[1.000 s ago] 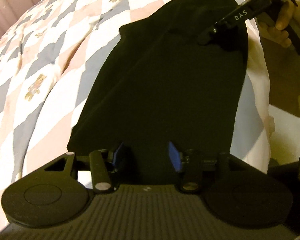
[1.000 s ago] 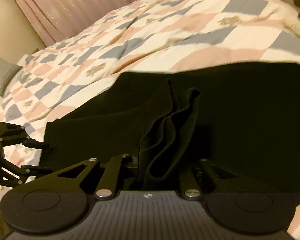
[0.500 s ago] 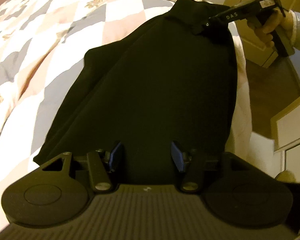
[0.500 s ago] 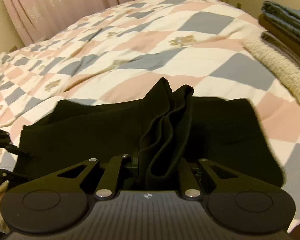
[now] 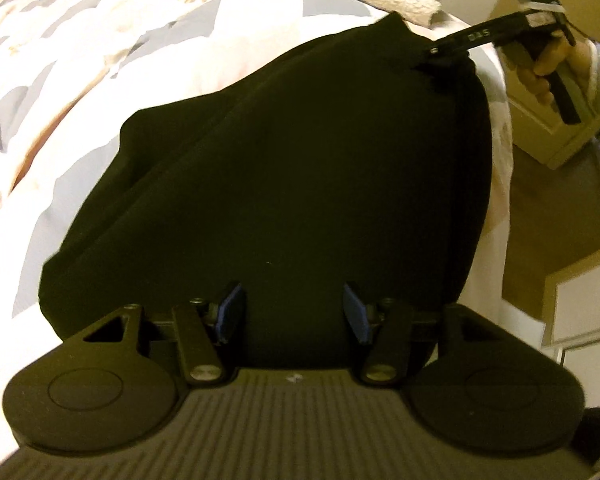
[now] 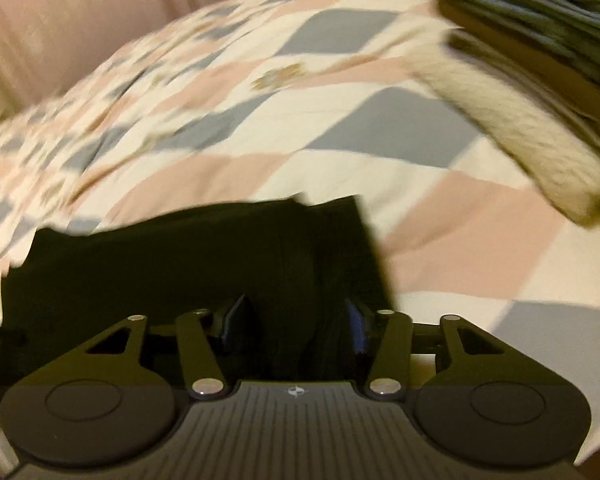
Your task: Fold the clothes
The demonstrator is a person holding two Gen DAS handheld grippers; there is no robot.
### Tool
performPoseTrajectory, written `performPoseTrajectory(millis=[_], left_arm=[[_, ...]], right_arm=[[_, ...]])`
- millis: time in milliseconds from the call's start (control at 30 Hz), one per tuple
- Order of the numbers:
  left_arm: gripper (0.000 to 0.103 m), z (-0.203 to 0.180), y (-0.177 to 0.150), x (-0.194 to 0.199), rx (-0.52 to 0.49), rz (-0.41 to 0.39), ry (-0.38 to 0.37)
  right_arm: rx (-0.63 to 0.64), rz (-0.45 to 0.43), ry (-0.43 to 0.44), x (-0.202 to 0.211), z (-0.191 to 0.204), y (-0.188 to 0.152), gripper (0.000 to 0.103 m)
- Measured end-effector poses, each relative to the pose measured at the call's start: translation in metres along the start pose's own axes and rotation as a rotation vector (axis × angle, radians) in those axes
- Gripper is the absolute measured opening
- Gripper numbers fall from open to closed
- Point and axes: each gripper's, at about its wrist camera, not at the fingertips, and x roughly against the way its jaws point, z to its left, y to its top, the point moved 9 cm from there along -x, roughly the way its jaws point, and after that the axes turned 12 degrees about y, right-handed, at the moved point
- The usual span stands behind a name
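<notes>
A black garment (image 5: pixel 300 160) lies flat on the checked quilt (image 5: pixel 100 40) near the bed's edge. My left gripper (image 5: pixel 292 314) hovers open over the garment's near end, blue pads (image 5: pixel 230 312) wide apart with only flat cloth below. In the left wrist view my right gripper (image 5: pixel 436 60) sits at the garment's far corner, held by a hand (image 5: pixel 548 64). The right wrist view is blurred: the right gripper (image 6: pixel 296 318) stands open, its pads apart over the dark garment (image 6: pixel 180 260), with no fold pinched between them.
A cream fleece item (image 6: pixel 520 132) lies on the quilt (image 6: pixel 340 120) under a stack of folded dark clothes (image 6: pixel 540 40) at the right. Pink curtains (image 6: pixel 100 20) hang behind the bed. Beside the bed are brown floor (image 5: pixel 560 208) and pale furniture (image 5: pixel 572 136).
The right gripper was shut on a bunched fold of the garment; its pads now stand apart and the cloth lies flatter. Both views have swung toward the folded stack. The left gripper stayed open.
</notes>
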Motion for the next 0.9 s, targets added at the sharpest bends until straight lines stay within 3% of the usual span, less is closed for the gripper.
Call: performPoseTrajectory(millis=[33,167,267,333,433,467,500,700,900], left_arm=[[0.051,-0.001,-0.001,0.000,0.016,0.004,0.013],[0.052,-0.002,-0.007,0.000,0.085,0.020,0.061],[0.052,-0.004,-0.007,0.001,0.119,0.022,0.093],[0.053,-0.006,-0.008,0.003,0.132,0.019,0.113],[0.055,-0.011,-0.014,0.016,0.154,0.021,0.130],[0.055,-0.012,-0.017,0.017,0.161,0.022,0.135],[0.055,-0.013,-0.018,0.017,0.168,0.024,0.139],[0.055,-0.010,-0.009,0.012,0.217,0.024,0.162],[0.055,-0.010,0.002,0.012,0.230,0.017,0.190]], right_arm=[[-0.025,-0.015,-0.003,0.005,-0.003,-0.001,0.038],[-0.110,-0.031,0.080,0.011,-0.005,-0.009,0.040],[-0.084,-0.008,0.055,0.003,-0.009,-0.009,0.037],[-0.099,-0.017,0.080,0.003,-0.012,-0.005,0.051],[-0.044,0.011,0.095,0.001,-0.013,-0.005,0.053],[-0.020,0.033,0.107,-0.002,-0.013,-0.007,0.047],[-0.005,0.050,0.113,-0.005,-0.013,-0.009,0.032],[0.107,0.048,0.123,-0.002,-0.005,-0.002,0.008],[0.178,-0.038,0.034,0.014,-0.001,0.004,0.003]])
